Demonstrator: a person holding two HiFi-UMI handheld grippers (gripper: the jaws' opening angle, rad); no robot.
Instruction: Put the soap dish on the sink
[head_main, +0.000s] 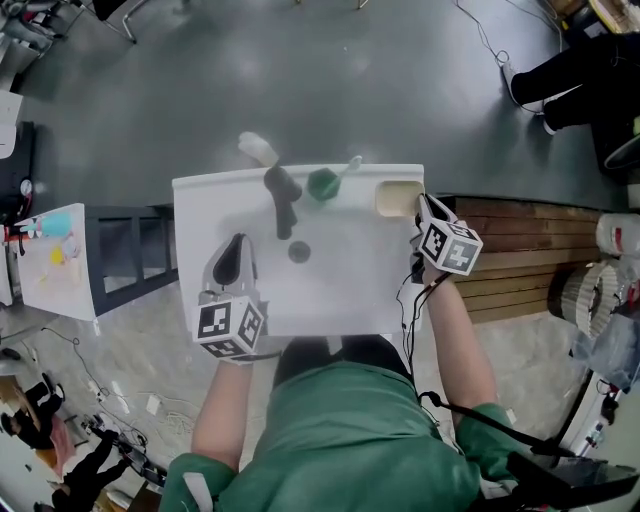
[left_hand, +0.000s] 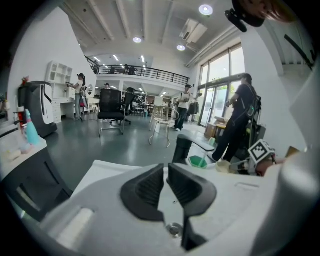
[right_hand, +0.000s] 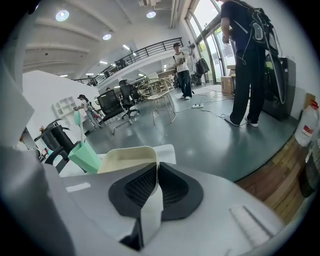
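A white sink (head_main: 205, 210) fills the middle of the head view, standing on a grey floor (head_main: 300, 80). A dark faucet (head_main: 283, 198) rises from its back ledge at top centre, above the round drain (head_main: 299, 252) in the basin. Just right of the faucet stands a green cup (head_main: 322, 184). The cream soap dish (head_main: 396, 197) sits at the ledge's upper right corner, the right gripper (head_main: 421, 205) clamped on its rim.

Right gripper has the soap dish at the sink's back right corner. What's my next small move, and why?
Probably open the right gripper and let go. Its jaws are clamped on the wall of the soap dish, and the dish appears to sit on the back ledge of the sink, right of the green cup. Whether it is fully down, I cannot tell.
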